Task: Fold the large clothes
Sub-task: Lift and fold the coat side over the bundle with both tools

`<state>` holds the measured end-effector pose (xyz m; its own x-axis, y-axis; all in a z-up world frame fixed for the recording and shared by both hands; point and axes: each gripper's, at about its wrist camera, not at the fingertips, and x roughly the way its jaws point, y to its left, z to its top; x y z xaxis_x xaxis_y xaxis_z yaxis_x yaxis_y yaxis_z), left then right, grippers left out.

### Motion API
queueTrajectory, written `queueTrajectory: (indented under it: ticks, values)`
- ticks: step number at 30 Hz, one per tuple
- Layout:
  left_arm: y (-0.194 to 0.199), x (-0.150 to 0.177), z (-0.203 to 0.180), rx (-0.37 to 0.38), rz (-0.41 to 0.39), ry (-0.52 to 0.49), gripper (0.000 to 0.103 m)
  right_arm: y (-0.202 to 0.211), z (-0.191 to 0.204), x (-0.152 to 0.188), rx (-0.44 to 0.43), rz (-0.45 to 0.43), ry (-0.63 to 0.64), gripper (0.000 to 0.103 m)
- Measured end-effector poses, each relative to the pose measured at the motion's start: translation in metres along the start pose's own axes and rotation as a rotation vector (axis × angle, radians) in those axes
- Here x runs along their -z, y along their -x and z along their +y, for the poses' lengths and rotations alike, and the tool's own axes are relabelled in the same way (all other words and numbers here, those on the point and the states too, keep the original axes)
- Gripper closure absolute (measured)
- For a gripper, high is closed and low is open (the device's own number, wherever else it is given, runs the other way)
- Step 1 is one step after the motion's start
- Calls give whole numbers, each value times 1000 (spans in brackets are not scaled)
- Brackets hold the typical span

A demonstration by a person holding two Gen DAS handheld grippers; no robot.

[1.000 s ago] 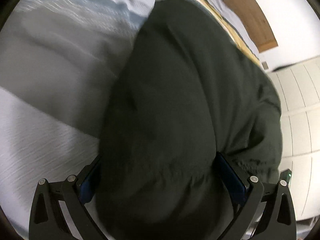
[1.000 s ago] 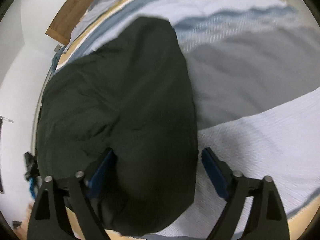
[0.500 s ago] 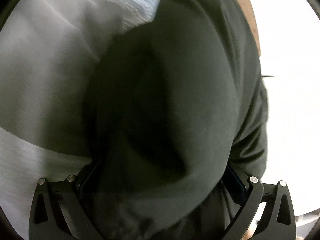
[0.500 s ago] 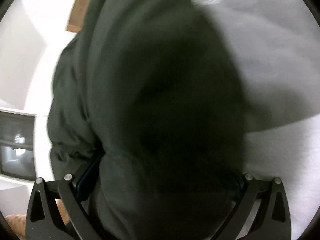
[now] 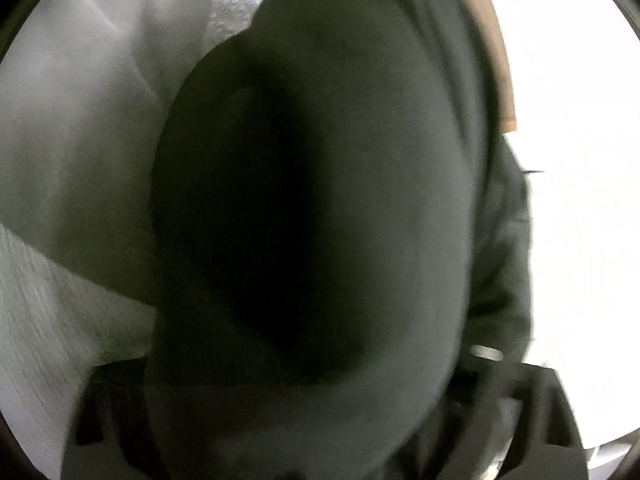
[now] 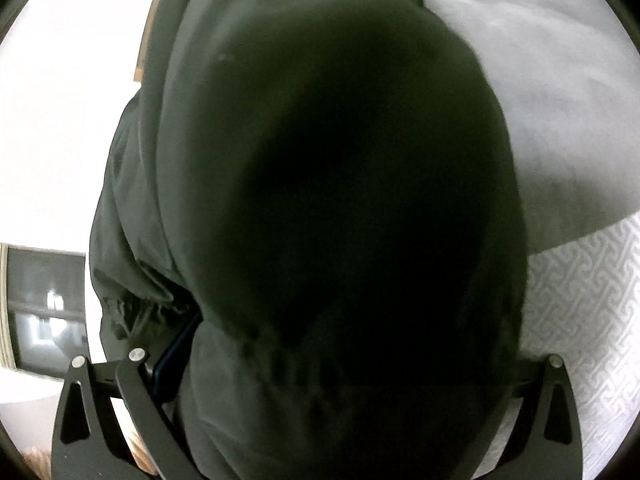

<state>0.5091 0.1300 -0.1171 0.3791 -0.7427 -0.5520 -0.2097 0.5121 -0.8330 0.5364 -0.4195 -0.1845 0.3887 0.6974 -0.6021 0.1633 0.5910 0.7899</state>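
Observation:
A large dark green garment fills most of the left wrist view and hangs in front of the lens. My left gripper is shut on the garment's edge; its fingers are mostly covered by cloth. The same garment fills the right wrist view. My right gripper is shut on the garment too, with the blue pad of its left finger showing beside the cloth. Both grippers hold the garment lifted above the bed.
A bed with a pale patterned blanket and a grey band lies below on the left; it also shows in the right wrist view. A wooden headboard and white wall stand behind.
Both grippers have lifted the garment up off the bed, so it now covers more of each view. The bed has dropped lower and to the sides.

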Motion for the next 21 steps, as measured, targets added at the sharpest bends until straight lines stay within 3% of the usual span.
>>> queueTrajectory:
  ticks: [1,3,6,14,21]
  values:
    - [5,7,-8,45,-16,-11,55,2,7,1,-10,-15,12,18]
    - [11,17,-23,63,-32,-42,66,7,19,1,-34,-46,11,53]
    - [16,25,-45,117,-59,-38,73,13,40,1,-37,-69,31,71]
    - [41,35,-115,226,-126,-94,80,34,126,-2,-70,-120,163,79]
    - [93,43,-165,282,-167,-162,81,77,176,11,-139,-169,222,80]
